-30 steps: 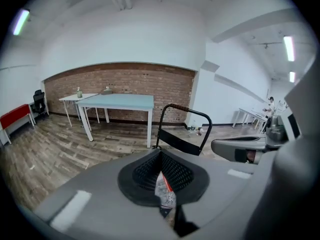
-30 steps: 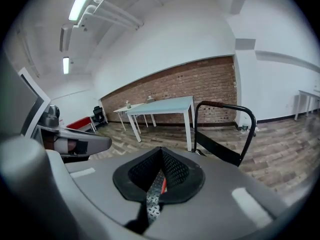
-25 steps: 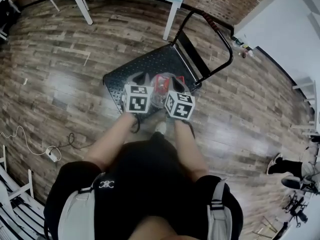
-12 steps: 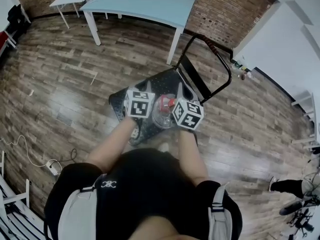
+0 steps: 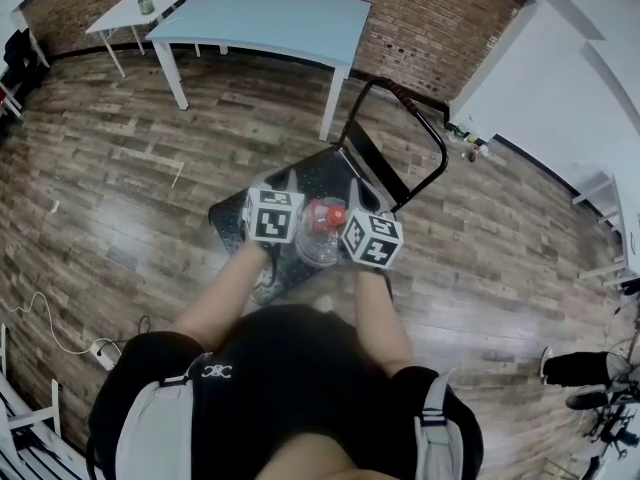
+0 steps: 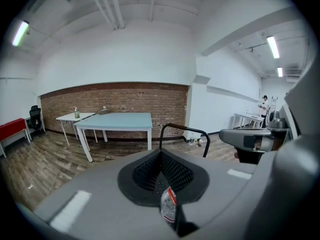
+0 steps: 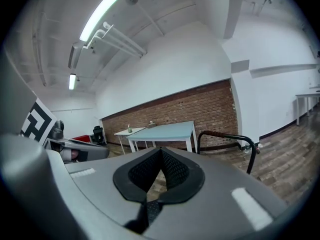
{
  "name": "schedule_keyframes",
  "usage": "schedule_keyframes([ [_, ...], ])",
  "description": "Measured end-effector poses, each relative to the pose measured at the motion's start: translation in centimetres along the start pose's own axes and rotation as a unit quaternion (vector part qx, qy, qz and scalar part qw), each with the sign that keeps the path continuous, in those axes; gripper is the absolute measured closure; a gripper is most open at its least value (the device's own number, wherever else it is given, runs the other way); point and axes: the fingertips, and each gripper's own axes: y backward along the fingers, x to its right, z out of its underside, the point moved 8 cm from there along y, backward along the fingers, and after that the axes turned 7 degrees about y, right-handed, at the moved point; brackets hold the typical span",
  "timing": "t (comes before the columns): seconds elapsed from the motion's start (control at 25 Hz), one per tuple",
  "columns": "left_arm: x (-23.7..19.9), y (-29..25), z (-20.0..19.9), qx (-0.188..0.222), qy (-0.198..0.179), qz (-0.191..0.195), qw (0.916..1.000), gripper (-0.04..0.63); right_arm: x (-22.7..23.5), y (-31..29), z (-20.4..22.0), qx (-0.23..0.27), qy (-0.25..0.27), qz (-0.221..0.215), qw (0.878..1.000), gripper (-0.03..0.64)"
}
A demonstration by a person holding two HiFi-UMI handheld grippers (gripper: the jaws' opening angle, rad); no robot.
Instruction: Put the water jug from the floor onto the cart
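Note:
The clear water jug (image 5: 322,232) with a red cap hangs in the air above the black cart platform (image 5: 318,172). It is squeezed between my two grippers, which press on its sides. My left gripper (image 5: 279,204) is on its left and my right gripper (image 5: 365,226) on its right. Both sets of jaws are shut with nothing between their pads. In the left gripper view, the shut left gripper (image 6: 161,155) points over the cart, and a bit of the jug (image 6: 168,207) shows below the jaws. The shut right gripper (image 7: 161,152) points toward the cart handle (image 7: 227,136).
The cart's black push handle (image 5: 421,140) stands up at its far right end. A light blue table (image 5: 265,18) and a white table (image 5: 128,12) stand by the brick wall beyond. A white cable (image 5: 60,313) lies on the wood floor at the left.
Both grippers have risen with the jug pinched between them. The jug now sits higher over the cart platform, and more of the tables shows.

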Motion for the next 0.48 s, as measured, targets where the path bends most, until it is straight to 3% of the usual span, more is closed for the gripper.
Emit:
schedule_keyframes([
  [0.28, 0.7, 0.4, -0.1, -0.001, -0.001, 0.003, 1.0, 0.595, 0.6, 0.7, 0.0, -0.001, -0.023, -0.005, 1.0, 0.604],
  [0.48, 0.9, 0.2, 0.6, -0.009, 0.029, 0.016, 0.9994, 0.594, 0.8, 1.3, 0.4, -0.002, -0.024, -0.003, 1.0, 0.604],
])
